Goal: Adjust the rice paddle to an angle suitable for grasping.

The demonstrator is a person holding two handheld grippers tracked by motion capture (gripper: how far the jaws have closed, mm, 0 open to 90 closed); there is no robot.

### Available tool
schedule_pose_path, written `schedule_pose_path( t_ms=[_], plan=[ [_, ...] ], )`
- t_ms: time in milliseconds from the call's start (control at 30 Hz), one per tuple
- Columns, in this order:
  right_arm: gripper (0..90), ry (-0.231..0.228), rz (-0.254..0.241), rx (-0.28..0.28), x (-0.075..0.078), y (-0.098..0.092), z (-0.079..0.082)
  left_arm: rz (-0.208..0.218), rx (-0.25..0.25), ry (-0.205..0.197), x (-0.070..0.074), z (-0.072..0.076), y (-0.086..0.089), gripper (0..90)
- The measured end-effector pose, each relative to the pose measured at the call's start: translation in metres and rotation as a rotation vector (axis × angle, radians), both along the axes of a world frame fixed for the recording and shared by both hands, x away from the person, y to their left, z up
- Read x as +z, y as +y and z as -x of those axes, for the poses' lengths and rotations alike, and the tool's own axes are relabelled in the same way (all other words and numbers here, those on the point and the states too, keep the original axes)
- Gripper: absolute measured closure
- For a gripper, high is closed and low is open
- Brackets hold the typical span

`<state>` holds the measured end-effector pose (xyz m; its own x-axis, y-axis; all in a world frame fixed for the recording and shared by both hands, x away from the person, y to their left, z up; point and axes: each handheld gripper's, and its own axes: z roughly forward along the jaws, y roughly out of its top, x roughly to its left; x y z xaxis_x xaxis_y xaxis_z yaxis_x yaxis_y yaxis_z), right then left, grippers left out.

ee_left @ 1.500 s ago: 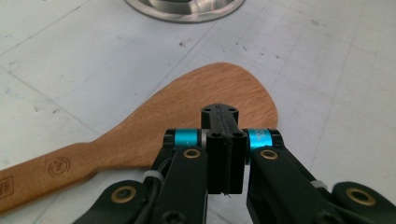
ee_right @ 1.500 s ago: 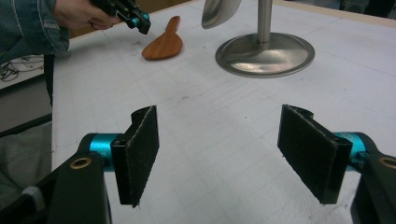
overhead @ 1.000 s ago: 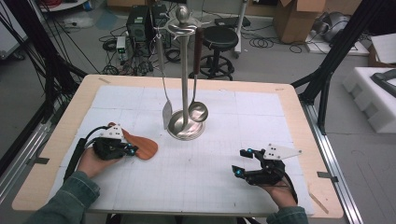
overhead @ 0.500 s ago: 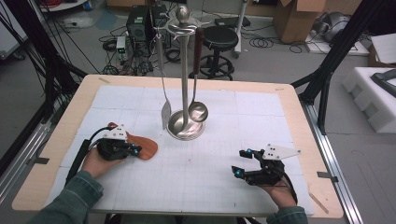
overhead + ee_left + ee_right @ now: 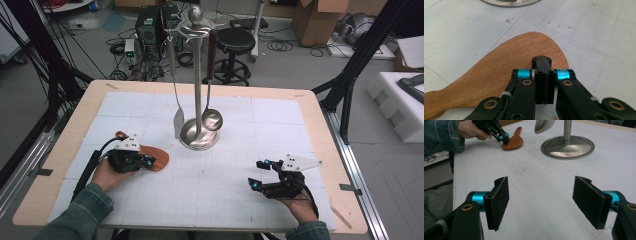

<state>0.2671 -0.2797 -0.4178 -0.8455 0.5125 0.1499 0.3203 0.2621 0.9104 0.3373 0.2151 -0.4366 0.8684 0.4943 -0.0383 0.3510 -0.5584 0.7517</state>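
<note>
Under the left gripper's [image 5: 544, 82] clenched jaws lies the wooden spatula [image 5: 499, 75], ungrasped.

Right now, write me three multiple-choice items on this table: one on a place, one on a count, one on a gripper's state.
1. Where does the wooden spatula lie?
A. on the mat under the left gripper
B. hung on the steel stand
C. beside the right gripper

2. How many utensils hang from the stand?
A. none
B. two
C. four

3. How do the right gripper's jaws stand?
A. shut on the spatula
B. shut on a ladle
C. open with nothing between them

Answers: 1 A, the left gripper view shows shut jaws over its blade. 2 B, a slotted turner and a ladle hang there. 3 C, the right gripper view shows only bare mat between the pads.
</note>
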Motion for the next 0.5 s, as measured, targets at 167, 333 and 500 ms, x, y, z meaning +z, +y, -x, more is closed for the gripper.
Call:
schedule_pose_path(
  t_ms=[167, 333, 500],
  plan=[
    [29.1, -0.001, -0.003, -0.004, 0.001, -0.002, 0.001, -0.006, 0.014, -0.013, 0.003, -0.001, 0.008, 89.9],
    [29.1, -0.005, -0.004, -0.007, 0.0, -0.002, 0.002, 0.014, 0.026, -0.021, 0.009, 0.002, 0.018, 89.9],
    [29.1, -0.006, -0.005, -0.006, 0.001, -0.003, 0.003, -0.006, 0.028, -0.018, 0.008, 0.004, 0.027, 89.9]
  ],
)
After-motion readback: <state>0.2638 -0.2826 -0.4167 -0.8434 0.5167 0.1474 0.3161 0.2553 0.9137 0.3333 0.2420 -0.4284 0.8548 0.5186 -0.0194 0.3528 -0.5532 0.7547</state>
